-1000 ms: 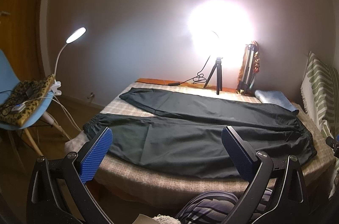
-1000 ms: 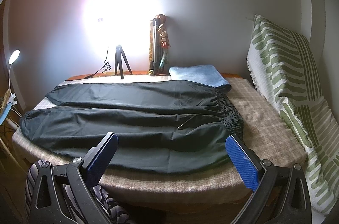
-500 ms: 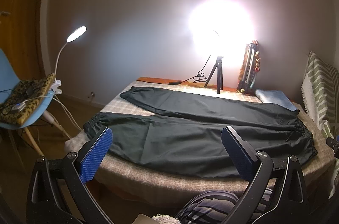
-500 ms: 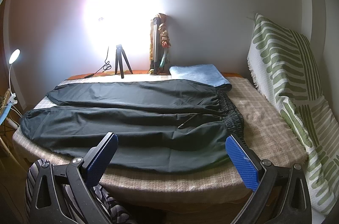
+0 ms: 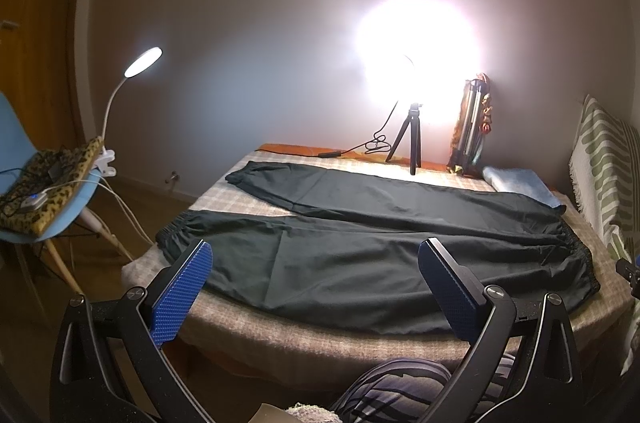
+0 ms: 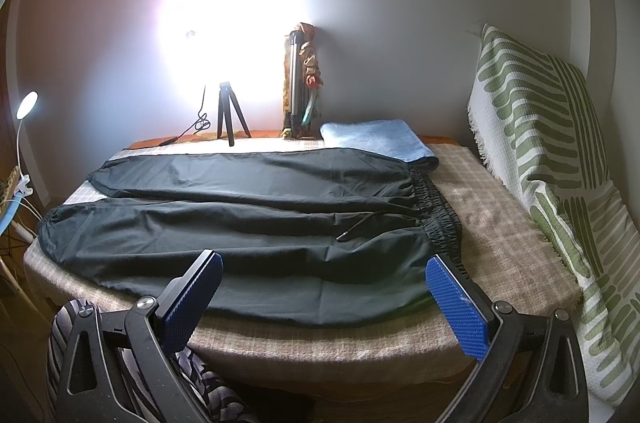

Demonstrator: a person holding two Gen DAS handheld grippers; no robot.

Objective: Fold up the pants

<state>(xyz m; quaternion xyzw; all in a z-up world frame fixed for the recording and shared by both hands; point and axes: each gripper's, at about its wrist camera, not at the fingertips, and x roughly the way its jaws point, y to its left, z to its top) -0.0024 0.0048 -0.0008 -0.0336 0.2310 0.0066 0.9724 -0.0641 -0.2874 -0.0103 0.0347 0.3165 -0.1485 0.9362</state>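
Dark green pants [image 5: 360, 255] lie spread flat on a bed with a checked cover [image 5: 312, 339], both legs side by side, cuffs at the left, the elastic waistband [image 6: 440, 223] at the right. A drawstring tip [image 6: 352, 229] lies on the fabric. My left gripper [image 5: 316, 263] is open and empty, held in front of the near leg. My right gripper [image 6: 324, 277] is open and empty, held in front of the pants near the waist end.
A bright lamp on a small tripod [image 5: 412, 139] stands at the far edge. A folded blue towel [image 6: 376, 139] lies by the waistband. A green patterned cushion [image 6: 552, 159] leans at the right. A blue chair [image 5: 44, 207] with a clip lamp stands left of the bed.
Both grippers stay open. The views have shifted only slightly; the pants have not moved.
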